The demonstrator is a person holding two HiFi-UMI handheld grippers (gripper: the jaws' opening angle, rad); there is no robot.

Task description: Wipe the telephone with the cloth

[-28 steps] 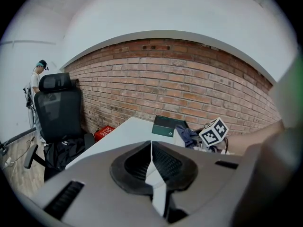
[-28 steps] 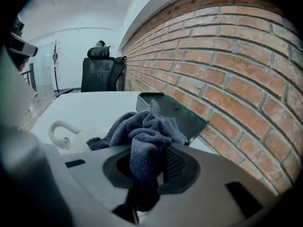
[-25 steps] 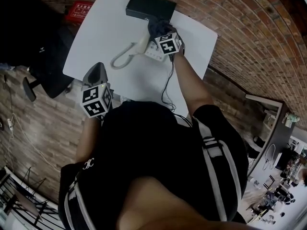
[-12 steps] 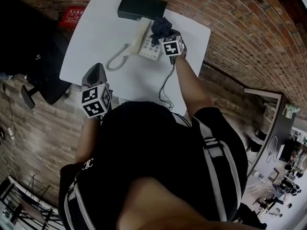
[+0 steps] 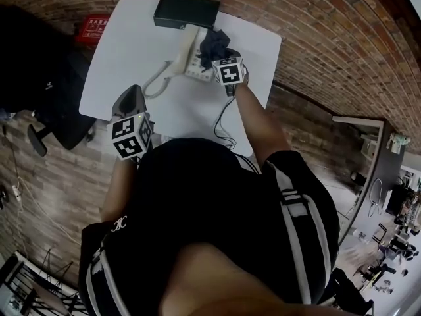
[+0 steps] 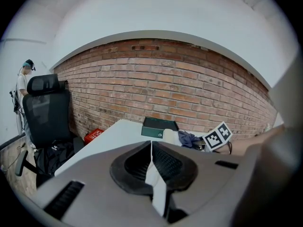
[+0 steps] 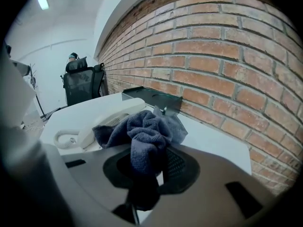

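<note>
Gripped the bunched grey-blue cloth (image 7: 142,138) between the closed jaws of the right gripper (image 7: 150,171), loose folds spilling forward past the fingertips. Pressed that cloth against the cream telephone (image 5: 195,56), toward the far end of the white surface (image 5: 135,45) and just beside a black box (image 5: 186,12) near the brick wall (image 5: 316,38). Showed the handset (image 7: 111,116) lying along the telephone to the left of the cloth, with the coiled cord (image 5: 158,84) looping out toward the near side. Held the left gripper (image 6: 152,167) well apart from the telephone, at the near left edge of the surface, jaws together on nothing. Stood to the left of the surface: a black office chair (image 5: 39,78), and on the floor near the far corner, a red box (image 5: 94,26).
</note>
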